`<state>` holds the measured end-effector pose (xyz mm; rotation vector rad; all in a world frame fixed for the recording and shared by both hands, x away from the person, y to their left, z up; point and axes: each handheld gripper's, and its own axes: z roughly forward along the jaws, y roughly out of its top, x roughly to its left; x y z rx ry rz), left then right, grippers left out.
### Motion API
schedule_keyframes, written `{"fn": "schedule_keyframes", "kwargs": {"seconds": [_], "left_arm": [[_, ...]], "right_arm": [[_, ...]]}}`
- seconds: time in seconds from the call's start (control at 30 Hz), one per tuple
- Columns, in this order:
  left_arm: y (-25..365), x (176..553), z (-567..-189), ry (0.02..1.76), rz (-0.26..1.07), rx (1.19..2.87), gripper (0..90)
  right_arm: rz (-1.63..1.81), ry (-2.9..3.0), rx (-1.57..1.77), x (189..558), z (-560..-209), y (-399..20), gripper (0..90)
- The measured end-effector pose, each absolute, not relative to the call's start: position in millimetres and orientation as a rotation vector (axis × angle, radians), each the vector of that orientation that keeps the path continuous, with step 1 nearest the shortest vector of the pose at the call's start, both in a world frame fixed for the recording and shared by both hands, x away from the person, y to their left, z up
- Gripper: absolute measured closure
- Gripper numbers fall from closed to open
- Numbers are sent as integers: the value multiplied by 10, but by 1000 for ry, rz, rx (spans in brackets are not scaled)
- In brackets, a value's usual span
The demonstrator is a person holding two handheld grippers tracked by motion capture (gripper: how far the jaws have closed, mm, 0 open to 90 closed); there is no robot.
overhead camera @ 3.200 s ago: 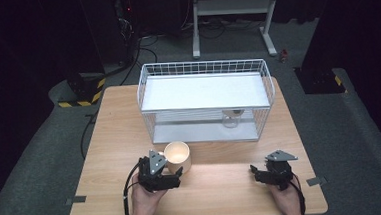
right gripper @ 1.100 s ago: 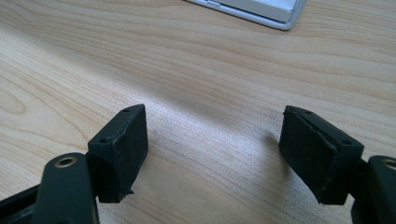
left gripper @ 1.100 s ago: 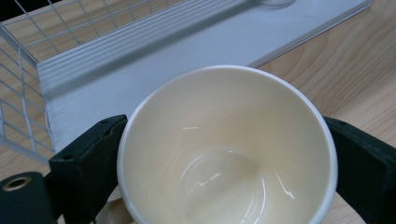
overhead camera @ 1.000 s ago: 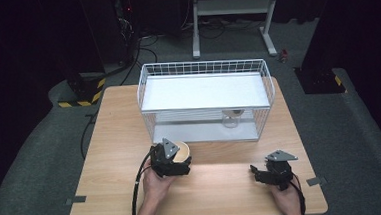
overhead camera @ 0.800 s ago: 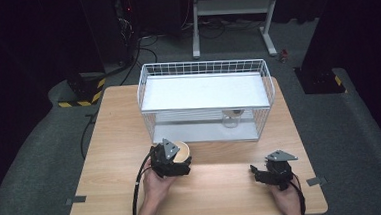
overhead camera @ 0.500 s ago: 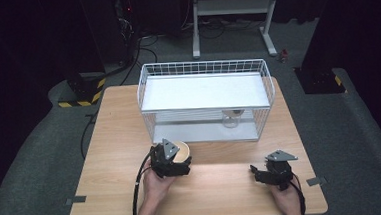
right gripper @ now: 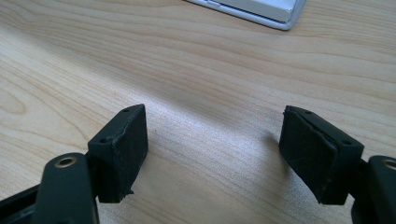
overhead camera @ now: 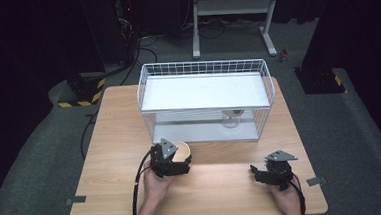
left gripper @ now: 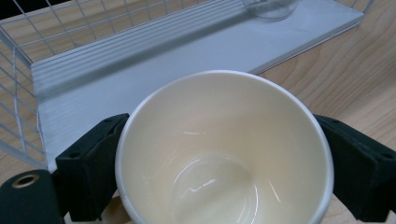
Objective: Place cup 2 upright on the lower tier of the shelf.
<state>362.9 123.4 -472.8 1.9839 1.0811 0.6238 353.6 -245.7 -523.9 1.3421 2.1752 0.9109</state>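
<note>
A cream cup (overhead camera: 183, 148) stands upright on the wooden table (overhead camera: 115, 142), just in front of the wire rack. My left gripper (overhead camera: 180, 158) reaches around it from the near side. In the left gripper view the cup (left gripper: 224, 154) sits between the two black pads, and both pads touch its wall below the rim. The jaws have just been closing on it. My right gripper (overhead camera: 255, 172) rests on the table at the near right, open, with bare wood between its pads (right gripper: 123, 149).
A white wire rack (overhead camera: 201, 67) with a flat white shelf fills the far half of the table. A clear glass (overhead camera: 231, 118) stands under that shelf on the rack's base plate (left gripper: 154, 70). Black cables trail off the table's near-left edge.
About three seconds ago my left gripper stood behind and left of the cup; now it is around the cup. Over the last second neither hand has moved.
</note>
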Motion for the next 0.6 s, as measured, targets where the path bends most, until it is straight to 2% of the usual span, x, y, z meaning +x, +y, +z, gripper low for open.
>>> {"fn": "schedule_keyframes", "kwargs": {"seconds": [0.6], "left_arm": [[1198, 3654, -4695, 1082, 629, 1995, 101]], "right_arm": [[911, 2175, 1342, 3537, -5239, -2457, 238]]}}
